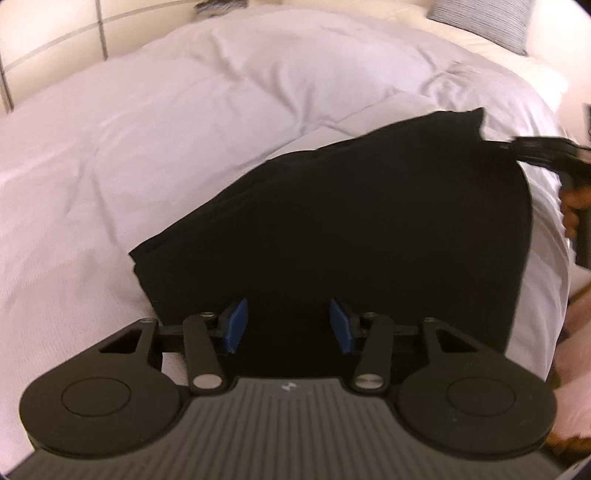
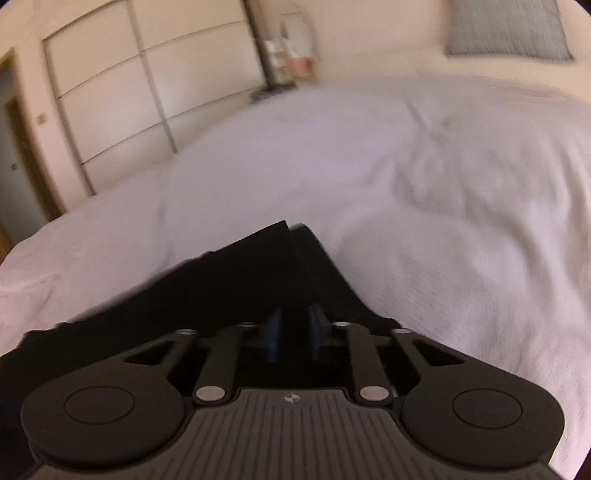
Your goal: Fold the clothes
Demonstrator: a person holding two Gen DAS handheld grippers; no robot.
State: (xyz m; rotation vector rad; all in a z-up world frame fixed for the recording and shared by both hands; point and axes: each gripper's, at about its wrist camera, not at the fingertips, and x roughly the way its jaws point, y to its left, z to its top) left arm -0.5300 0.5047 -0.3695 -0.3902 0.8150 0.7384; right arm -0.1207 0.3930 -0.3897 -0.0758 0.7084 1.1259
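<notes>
black garment (image 2: 258, 280) blurred, right tongs (image 1: 517, 146) cut off at edge

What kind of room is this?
Most likely a bedroom: a wide bed with a white duvet, a grey pillow at its head, and panelled wardrobe doors along the wall.

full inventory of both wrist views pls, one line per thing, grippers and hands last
black garment: 1, black, lying partly folded on the bed, near edge
bed cover: 1, white, wrinkled, spread under the garment
pillow: 1, grey, far right end of the bed
wardrobe doors: 1 set, cream panels, behind the bed on the left
clutter by the wall: blurred pale items past the bed, count unclear
left gripper: 1, black with blue pads, jaws apart over the garment's near edge
right gripper: 1, black with blue pads, jaws narrowly apart at the garment's far corner; grip unclear
hand: 1, holding the right gripper's handle
</notes>
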